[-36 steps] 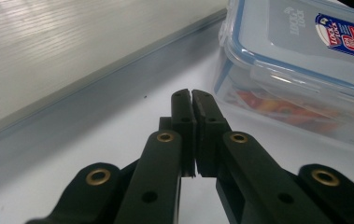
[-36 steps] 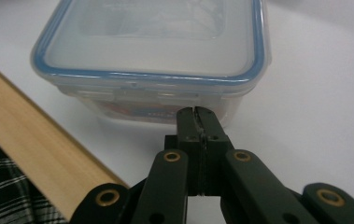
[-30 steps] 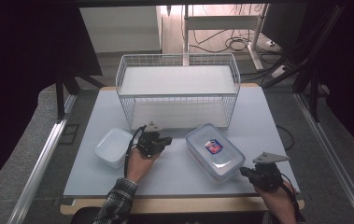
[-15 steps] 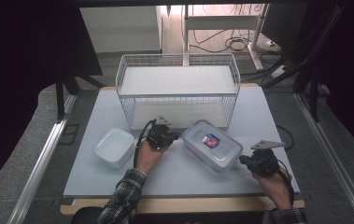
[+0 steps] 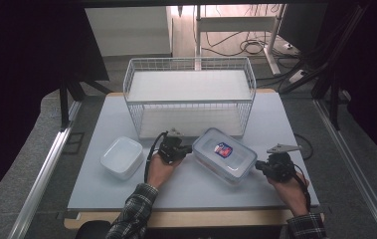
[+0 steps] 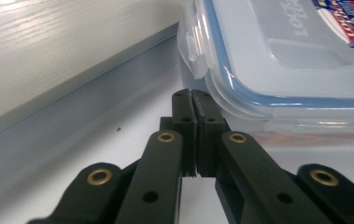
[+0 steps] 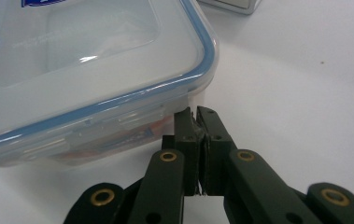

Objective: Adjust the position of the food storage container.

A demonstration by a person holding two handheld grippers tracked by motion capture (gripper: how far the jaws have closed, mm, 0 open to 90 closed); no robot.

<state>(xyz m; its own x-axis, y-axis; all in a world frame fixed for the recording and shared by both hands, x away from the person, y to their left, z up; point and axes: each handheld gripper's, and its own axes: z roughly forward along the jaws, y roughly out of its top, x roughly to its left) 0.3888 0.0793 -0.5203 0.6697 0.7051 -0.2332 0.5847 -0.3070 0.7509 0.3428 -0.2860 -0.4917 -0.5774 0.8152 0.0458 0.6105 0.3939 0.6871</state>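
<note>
Container [image 5: 225, 155] lies flat near the table [image 5: 101, 184] front edge, long axis diagonal from wire basket [image 5: 191, 94] toward front right corner. Left gripper [image 5: 186, 149] and right gripper [image 5: 258, 166], jaws together, flank its ends.

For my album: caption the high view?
Two shut grippers flank a lidded plastic container before a wire basket.

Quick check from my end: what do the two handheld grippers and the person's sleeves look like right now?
Both are black. The left gripper trails a black cable; the right gripper carries a grey three-cornered plate on top. Their jaws are black linkages with brass-coloured rivets. The sleeves are dark plaid.
</note>
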